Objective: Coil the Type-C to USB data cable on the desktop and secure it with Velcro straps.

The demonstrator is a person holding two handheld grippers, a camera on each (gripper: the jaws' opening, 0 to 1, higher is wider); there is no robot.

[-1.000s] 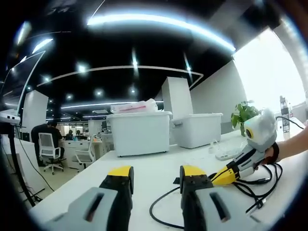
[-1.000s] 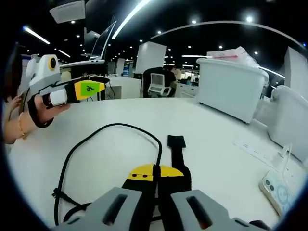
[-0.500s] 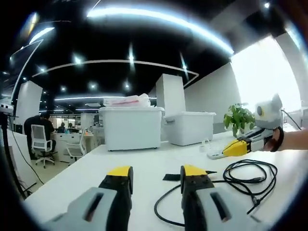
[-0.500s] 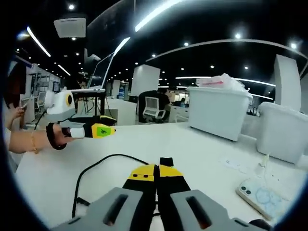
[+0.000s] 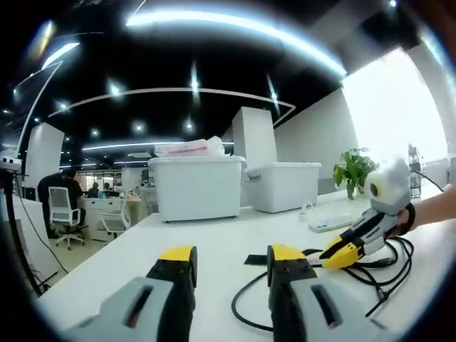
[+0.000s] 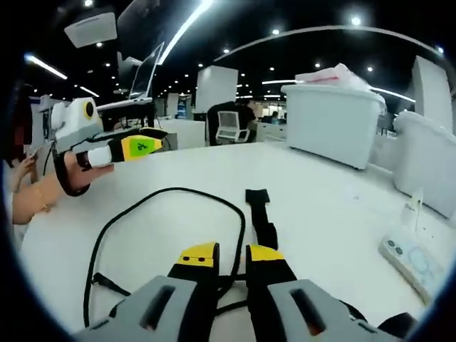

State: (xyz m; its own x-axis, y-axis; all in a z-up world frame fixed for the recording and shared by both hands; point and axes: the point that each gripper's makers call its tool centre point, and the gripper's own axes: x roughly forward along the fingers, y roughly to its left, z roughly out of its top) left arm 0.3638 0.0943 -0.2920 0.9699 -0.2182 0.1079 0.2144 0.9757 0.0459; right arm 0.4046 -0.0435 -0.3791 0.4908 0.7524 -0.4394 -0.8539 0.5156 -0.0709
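A black data cable (image 6: 171, 194) lies in a loose loop on the white desk (image 6: 320, 206). Its line runs down between the parted jaws of my right gripper (image 6: 231, 255), which is open low over it. A black Velcro strap (image 6: 261, 216) lies flat just beyond the right jaw. In the left gripper view the cable (image 5: 381, 274) is bunched in loops at the right, with the strap (image 5: 256, 259) beside my left gripper (image 5: 231, 258), open and holding nothing. The right gripper (image 5: 340, 255) dips onto those loops. The left gripper (image 6: 135, 147) hovers at the far left, held in a hand.
Two white lidded bins (image 5: 196, 191) (image 5: 285, 187) stand at the desk's back, with a potted plant (image 5: 353, 171) and a power strip (image 5: 329, 225) to the right. A phone (image 6: 413, 260) lies near the right gripper. Office chairs and people are beyond the desk.
The right gripper's jaws, shut earlier, have parted, and it has come down over the cable. In the left gripper view it has dropped from above the desk onto the cable loops.
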